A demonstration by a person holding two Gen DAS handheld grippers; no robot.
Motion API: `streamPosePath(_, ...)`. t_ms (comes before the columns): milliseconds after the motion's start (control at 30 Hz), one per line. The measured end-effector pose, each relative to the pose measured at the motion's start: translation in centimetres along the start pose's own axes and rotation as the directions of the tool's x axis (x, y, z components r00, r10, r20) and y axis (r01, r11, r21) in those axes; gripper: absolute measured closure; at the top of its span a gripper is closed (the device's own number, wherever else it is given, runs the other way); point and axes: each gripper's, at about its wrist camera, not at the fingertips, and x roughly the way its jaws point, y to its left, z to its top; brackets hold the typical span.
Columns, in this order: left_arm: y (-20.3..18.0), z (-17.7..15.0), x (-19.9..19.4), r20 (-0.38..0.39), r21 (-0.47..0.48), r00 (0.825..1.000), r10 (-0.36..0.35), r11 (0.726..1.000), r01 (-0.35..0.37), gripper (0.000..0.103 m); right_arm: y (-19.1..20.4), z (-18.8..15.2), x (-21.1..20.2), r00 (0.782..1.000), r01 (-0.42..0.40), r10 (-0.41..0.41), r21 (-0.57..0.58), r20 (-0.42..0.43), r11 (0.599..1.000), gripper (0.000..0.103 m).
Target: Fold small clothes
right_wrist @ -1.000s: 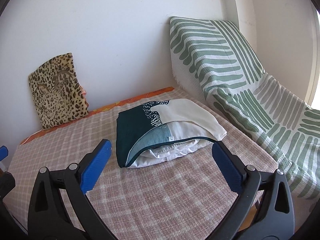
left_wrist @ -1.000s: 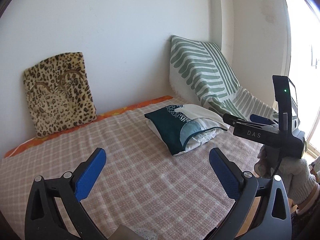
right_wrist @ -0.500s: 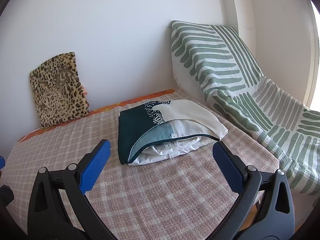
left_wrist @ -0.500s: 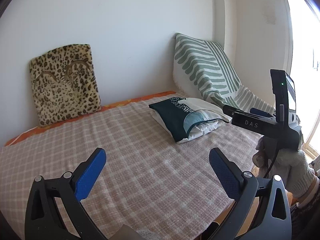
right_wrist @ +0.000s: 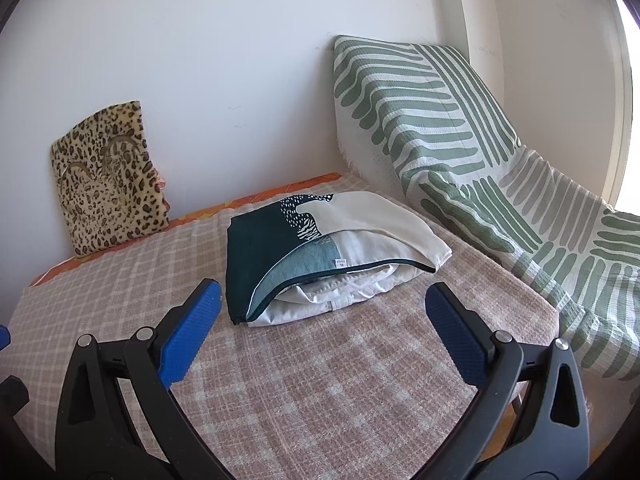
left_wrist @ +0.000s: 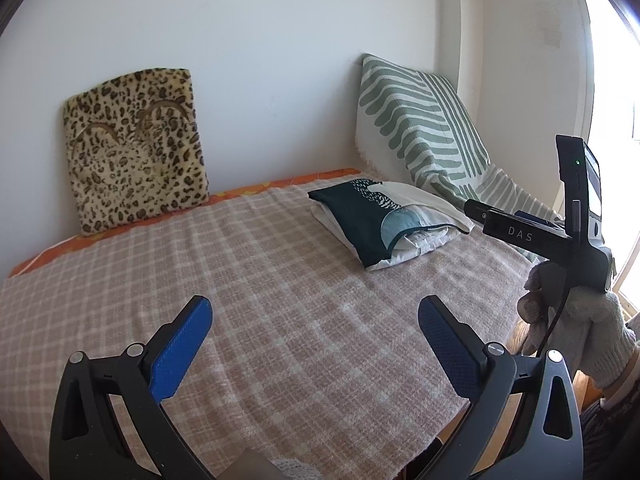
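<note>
One pile: folded clothes (right_wrist: 320, 256) lie on the bed, toward its far right corner — a dark teal and cream printed piece on top, a white piece tucked under it, a small label showing at the open edge.
Pile seen from the left: the same clothes (left_wrist: 384, 220) sit well beyond the left tongs, to the right of centre.
Bed cover: a pink and cream checked blanket (right_wrist: 320, 380) covers the bed; the pile rests directly on it, and an orange patterned edge (right_wrist: 256, 200) shows along the wall behind.
Right tongs (right_wrist: 320, 332): spread wide, gripping nothing, blue pads (right_wrist: 192, 328) apart — hanging above the blanket just in front of the pile, not touching it.
Left tongs (left_wrist: 316, 348): also spread wide and empty, blue pads (left_wrist: 182, 348) over bare blanket, well short of the clothes.
Right hand: in the left wrist view a hand in a pale knitted glove (left_wrist: 592, 332) holds the handle of the right tool, at the bed's right edge; a small green light shows on the black upright part above it.
Striped cloth: a green and white striped throw (right_wrist: 460, 148) is draped against the wall corner and runs down along the right side, just beside the pile.
Leopard cushion (left_wrist: 136, 148): stands upright against the white wall at the far left, well apart from the clothes.
</note>
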Motion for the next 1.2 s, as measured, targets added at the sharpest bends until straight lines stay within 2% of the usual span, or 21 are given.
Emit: streamPosePath(1200, 0.05, 0.09, -0.72, 0.021, 0.001, 1.000, 0.005, 1.000, -0.005, 0.000, -0.32, -0.01, 0.72, 1.000, -0.023, 0.024, 0.060, -0.015, 0.998, 0.000)
